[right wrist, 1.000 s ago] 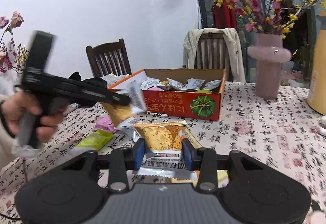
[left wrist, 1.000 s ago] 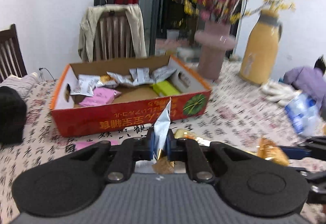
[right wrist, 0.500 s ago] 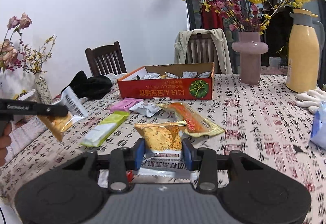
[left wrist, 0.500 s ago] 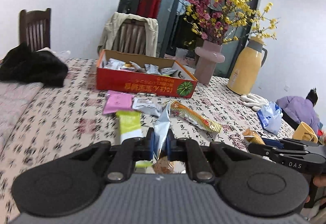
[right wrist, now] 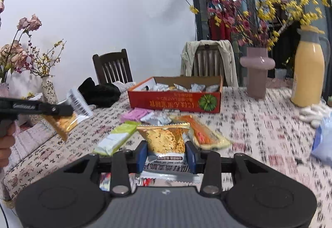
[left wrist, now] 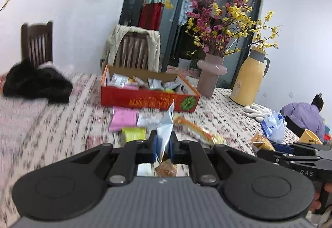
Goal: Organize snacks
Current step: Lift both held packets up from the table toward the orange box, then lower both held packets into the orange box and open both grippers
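Both tools farther back from red box (right wrist: 174, 101), left tool (left wrist: 164, 145) clamping silver packet (left wrist: 166, 124), right tool (right wrist: 167, 154) clamping "pumpkin seed" packet (right wrist: 164, 138).

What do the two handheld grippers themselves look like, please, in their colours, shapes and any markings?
Both match: the left gripper and right gripper have a grey ribbed body, black linkage arms with silver pivot screws, two round black discs and blue pads on the fingers. From outside, each is black and pistol-shaped, with white lettering along the side.
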Action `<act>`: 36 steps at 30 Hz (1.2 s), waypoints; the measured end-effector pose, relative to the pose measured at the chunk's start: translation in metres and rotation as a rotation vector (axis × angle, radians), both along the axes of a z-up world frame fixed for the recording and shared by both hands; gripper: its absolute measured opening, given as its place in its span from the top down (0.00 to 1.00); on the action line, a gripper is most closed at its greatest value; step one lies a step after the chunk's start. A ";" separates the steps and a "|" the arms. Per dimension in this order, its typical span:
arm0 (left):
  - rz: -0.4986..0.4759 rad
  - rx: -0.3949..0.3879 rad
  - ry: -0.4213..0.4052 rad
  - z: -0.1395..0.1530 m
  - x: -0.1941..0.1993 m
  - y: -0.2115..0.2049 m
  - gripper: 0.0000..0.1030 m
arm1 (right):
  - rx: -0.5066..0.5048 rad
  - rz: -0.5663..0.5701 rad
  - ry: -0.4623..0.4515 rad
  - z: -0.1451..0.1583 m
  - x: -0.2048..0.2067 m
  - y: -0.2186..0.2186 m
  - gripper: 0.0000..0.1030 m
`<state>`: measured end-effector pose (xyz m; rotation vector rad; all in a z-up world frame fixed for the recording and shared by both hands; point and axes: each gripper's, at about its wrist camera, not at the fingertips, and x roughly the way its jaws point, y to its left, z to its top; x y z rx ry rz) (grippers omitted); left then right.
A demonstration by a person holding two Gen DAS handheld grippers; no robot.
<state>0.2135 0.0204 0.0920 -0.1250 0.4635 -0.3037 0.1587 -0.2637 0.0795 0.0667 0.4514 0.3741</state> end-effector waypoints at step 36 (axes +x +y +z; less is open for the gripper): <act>0.075 -0.069 0.339 -0.067 0.500 -0.053 0.59 | 0.088 -0.185 0.455 -0.053 0.558 0.039 0.53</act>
